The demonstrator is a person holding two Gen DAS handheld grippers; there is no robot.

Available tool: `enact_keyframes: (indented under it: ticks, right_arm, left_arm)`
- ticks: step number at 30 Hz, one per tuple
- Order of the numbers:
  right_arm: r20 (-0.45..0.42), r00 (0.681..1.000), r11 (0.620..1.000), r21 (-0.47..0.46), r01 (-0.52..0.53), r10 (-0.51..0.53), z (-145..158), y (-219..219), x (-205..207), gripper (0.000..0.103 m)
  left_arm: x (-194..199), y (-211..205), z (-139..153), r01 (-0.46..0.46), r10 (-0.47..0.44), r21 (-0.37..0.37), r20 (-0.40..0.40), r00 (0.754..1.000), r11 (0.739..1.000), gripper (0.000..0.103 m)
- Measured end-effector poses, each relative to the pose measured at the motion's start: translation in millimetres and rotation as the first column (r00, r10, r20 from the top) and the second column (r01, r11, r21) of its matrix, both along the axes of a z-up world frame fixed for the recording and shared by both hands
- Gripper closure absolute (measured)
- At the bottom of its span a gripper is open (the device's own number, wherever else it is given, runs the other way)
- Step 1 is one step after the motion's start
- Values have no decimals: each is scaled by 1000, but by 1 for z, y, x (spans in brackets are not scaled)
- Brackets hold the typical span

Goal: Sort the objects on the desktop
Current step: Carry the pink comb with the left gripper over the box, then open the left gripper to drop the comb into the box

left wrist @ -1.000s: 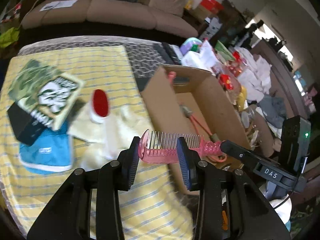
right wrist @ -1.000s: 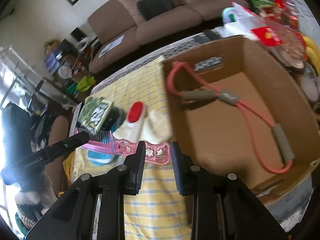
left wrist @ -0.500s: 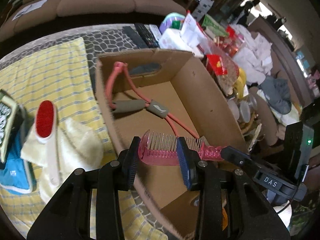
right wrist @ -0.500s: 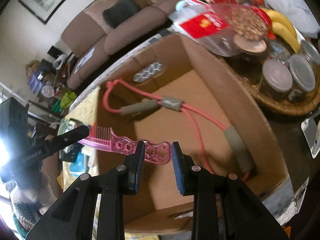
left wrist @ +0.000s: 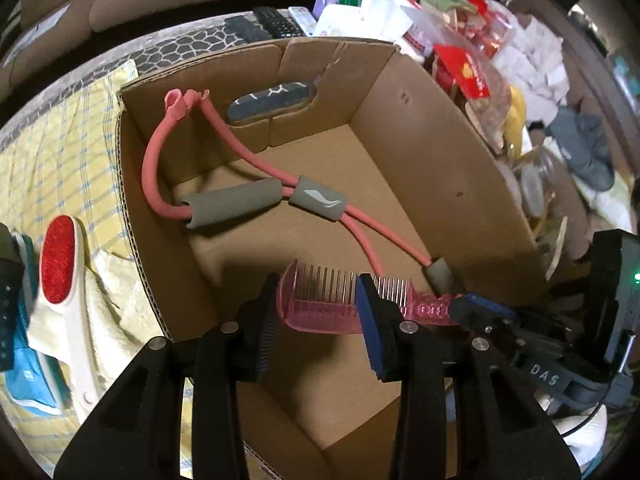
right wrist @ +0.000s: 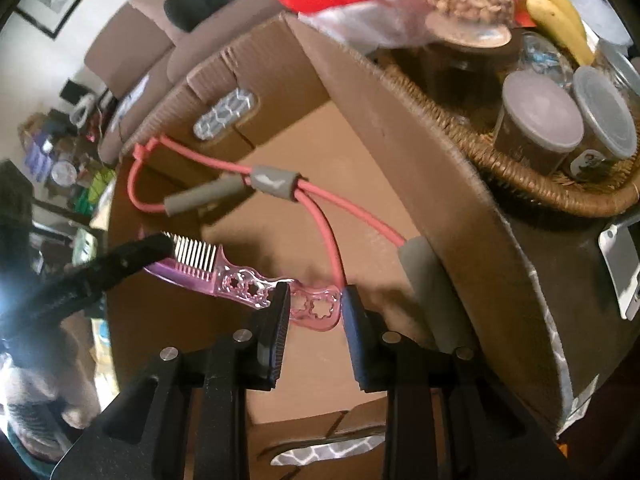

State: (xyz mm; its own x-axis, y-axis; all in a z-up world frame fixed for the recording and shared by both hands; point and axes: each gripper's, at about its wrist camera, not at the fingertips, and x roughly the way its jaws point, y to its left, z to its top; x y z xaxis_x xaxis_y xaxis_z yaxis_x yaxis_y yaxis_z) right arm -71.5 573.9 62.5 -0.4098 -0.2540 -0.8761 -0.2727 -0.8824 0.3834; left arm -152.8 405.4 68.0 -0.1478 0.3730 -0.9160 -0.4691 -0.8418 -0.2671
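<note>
A pink comb with metal teeth hangs level inside an open cardboard box, held at both ends. My left gripper is shut on the toothed end. The right gripper is shut on the pierced handle of the comb, near the right wall of the box. A pink resistance band with grey foam grips lies on the box floor beyond the comb, also seen as the band in the right wrist view.
Left of the box, a red lint brush with a white handle lies on a yellow striped cloth. Remote controls and snack bags crowd the far side. A wicker basket of jars and bananas stands right of the box.
Both grippers have carried the comb from above the yellow cloth across to the right and down into the cardboard box. Both grips on it look unchanged.
</note>
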Motion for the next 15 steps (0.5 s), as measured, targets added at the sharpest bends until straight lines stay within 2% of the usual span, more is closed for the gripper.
enact_keyframes:
  ticks: [6, 8, 10, 15]
  right_arm:
    - [26, 997, 997, -1, -78, 78, -2, -20, 0, 73]
    - [37, 994, 994, 27, -102, 101, -1, -30, -2, 73]
    - [35, 994, 992, 62, -110, 108, 2, -35, -3, 73]
    - [9, 995, 992, 81, -97, 96, 17, -38, -3, 73]
  left_arm:
    - [1, 15, -5, 47, -53, -124, -42, 998, 991, 69]
    - [3, 21, -7, 58, -68, -176, -49, 996, 983, 68]
    - [1, 19, -6, 46, -54, -168, -43, 998, 985, 69]
    - [2, 7, 1, 16, -22, -135, -43, 999, 991, 64]
